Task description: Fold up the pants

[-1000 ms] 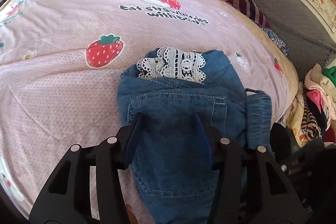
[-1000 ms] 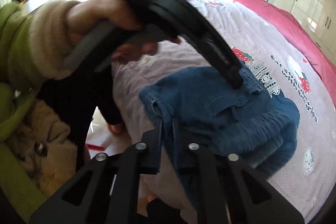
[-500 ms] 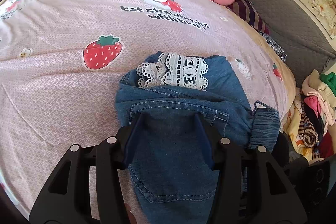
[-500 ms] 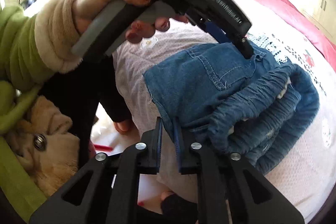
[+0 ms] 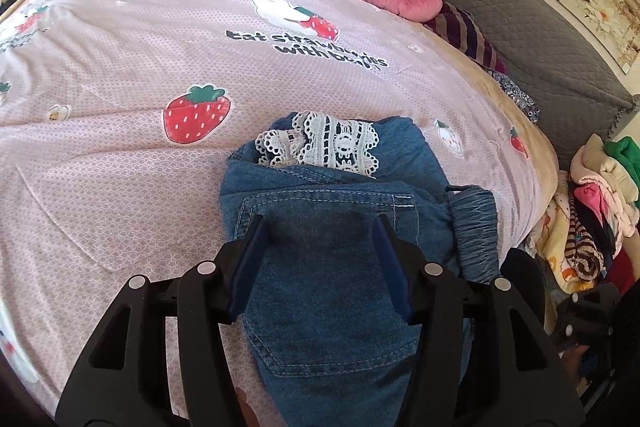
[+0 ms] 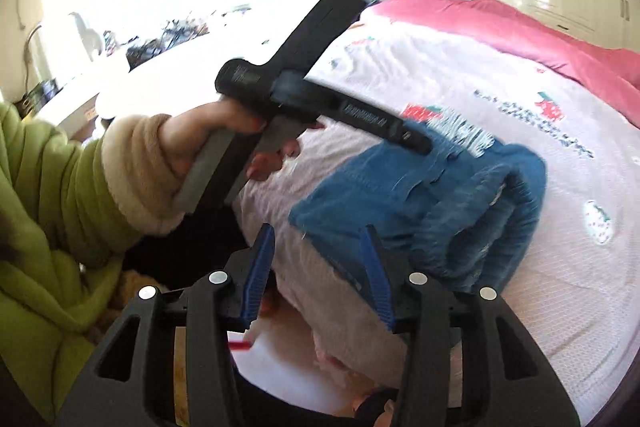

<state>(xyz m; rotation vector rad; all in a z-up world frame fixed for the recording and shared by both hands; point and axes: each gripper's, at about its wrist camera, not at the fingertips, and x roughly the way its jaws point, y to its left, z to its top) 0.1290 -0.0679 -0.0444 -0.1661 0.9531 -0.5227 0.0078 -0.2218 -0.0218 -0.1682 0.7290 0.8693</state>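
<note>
L gripper (image 5: 320, 223) jaws opening, hovering w/ folded denim pants (image 5: 336, 267) lying between/below fingers, unclamped. R gripper (image 6: 318, 233) jaws opening, nothing gripped; pants' corner sitting just beyond fingertips on bedspread (image 5: 120, 67).

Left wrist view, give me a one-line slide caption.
Left gripper opening over folded jeans with lace trim on a strawberry-print bedspread.

One pair of pants (image 5: 332, 267) lies on one bed (image 5: 120, 67). Two grippers show: the left (image 5: 320, 259) and the right (image 6: 316, 267).
</note>
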